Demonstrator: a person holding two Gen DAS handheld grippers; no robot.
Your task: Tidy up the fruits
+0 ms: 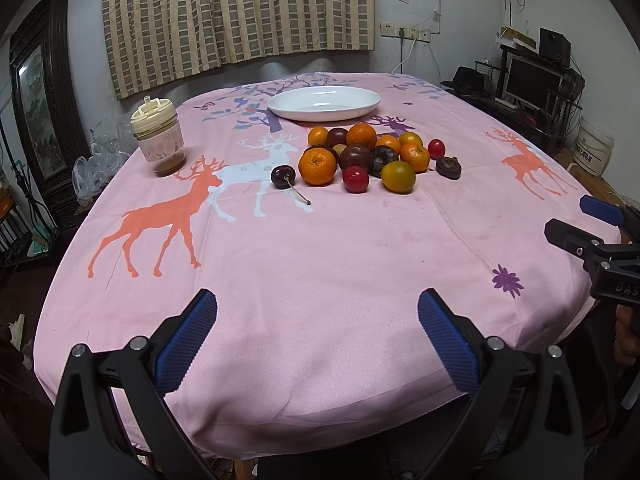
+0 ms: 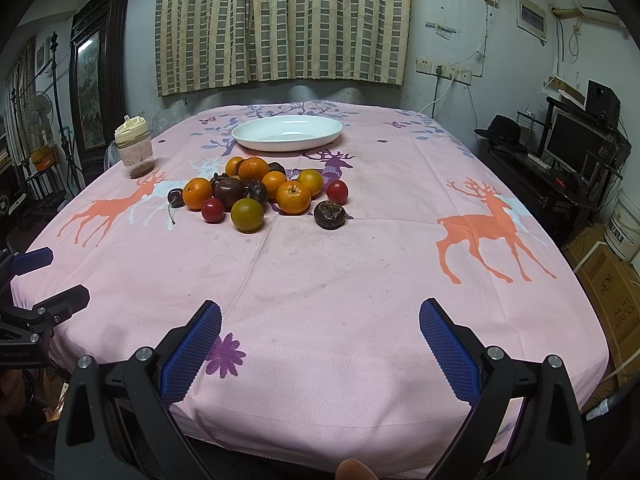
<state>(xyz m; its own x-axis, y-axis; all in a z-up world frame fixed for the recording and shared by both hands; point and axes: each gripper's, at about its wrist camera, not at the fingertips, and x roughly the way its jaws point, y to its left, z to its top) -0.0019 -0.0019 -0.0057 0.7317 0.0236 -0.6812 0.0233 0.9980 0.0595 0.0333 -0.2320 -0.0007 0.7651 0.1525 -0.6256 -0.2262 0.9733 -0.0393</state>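
A pile of fruit [image 1: 360, 154] lies mid-table on the pink deer tablecloth: several oranges, dark plums, red cherry tomatoes. A dark cherry [image 1: 283, 176] with a stem lies at the pile's left, and a dark wrinkled fruit [image 1: 448, 167] at its right. The pile also shows in the right wrist view [image 2: 256, 192]. An empty white plate [image 1: 324, 103] [image 2: 287, 133] sits behind the pile. My left gripper [image 1: 318, 312] is open and empty above the near table edge. My right gripper [image 2: 320, 320] is open and empty, also near the front edge, far from the fruit.
A lidded cup [image 1: 159, 140] [image 2: 134, 148] stands at the table's left. The right gripper shows at the right edge of the left wrist view [image 1: 592, 232]. A desk with a monitor [image 2: 572, 144] stands to the right, and cardboard boxes [image 2: 612, 296] lie on the floor.
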